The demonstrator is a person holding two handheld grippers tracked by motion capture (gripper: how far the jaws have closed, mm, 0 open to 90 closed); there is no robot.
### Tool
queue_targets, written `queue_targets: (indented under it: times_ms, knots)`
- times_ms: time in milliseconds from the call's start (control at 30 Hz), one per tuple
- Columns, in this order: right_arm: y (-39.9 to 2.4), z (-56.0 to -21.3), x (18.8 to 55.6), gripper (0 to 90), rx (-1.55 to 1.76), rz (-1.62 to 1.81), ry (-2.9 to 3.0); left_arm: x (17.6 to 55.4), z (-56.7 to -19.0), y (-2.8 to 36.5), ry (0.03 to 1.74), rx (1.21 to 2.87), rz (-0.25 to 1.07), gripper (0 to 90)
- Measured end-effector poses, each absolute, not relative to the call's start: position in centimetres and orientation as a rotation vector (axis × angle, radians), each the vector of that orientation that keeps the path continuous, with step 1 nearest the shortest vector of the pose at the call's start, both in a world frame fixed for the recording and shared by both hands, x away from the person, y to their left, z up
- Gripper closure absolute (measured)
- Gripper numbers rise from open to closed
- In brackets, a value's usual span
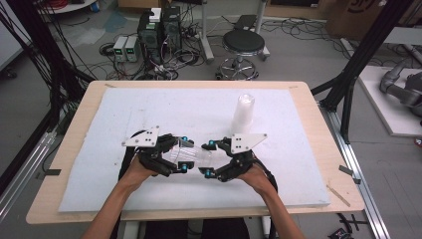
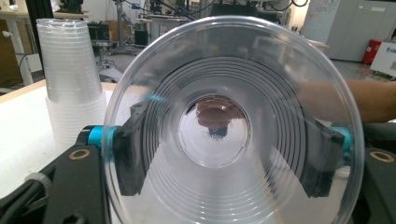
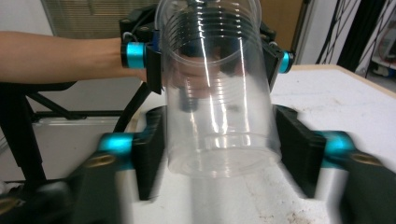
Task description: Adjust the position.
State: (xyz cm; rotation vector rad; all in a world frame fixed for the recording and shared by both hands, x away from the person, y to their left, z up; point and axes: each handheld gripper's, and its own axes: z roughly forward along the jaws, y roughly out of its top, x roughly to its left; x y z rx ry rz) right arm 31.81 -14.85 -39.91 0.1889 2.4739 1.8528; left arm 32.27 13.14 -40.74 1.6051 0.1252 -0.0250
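A clear plastic cup (image 1: 195,155) lies on its side in the air between my two grippers, low over the white mat's front half. My left gripper (image 1: 185,153) is shut on it near the rim; in the left gripper view I look straight into the cup's mouth (image 2: 224,70), a jaw pressing each wall. My right gripper (image 1: 208,158) is open, its blurred jaws straddling the cup's base (image 3: 217,116) with a small gap on each side. A tall stack of clear cups (image 1: 244,113) stands upright behind the right gripper, and the stack (image 2: 70,79) is at the left in the left gripper view.
The white foam mat (image 1: 124,109) covers most of a wooden table (image 1: 328,149). Beyond the far edge are a black stool (image 1: 243,45), computer boxes (image 1: 159,32) and loose cables on the floor. Black frame posts (image 1: 358,55) rise at the right.
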Motion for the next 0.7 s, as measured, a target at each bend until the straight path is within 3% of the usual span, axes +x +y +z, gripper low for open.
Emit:
queue_targets:
  times_ms: [333,700]
  knots:
    - [-15.2,-40.8,31.1,11.6,0.277,1.74,2.472,32.6,-40.3,13.5,0.153,1.705,0.014,31.0]
    - [-19.8,-43.0,30.7,11.7,0.642,1.55,2.332,36.2,-38.5,13.0,0.206,2.09,0.083,31.0]
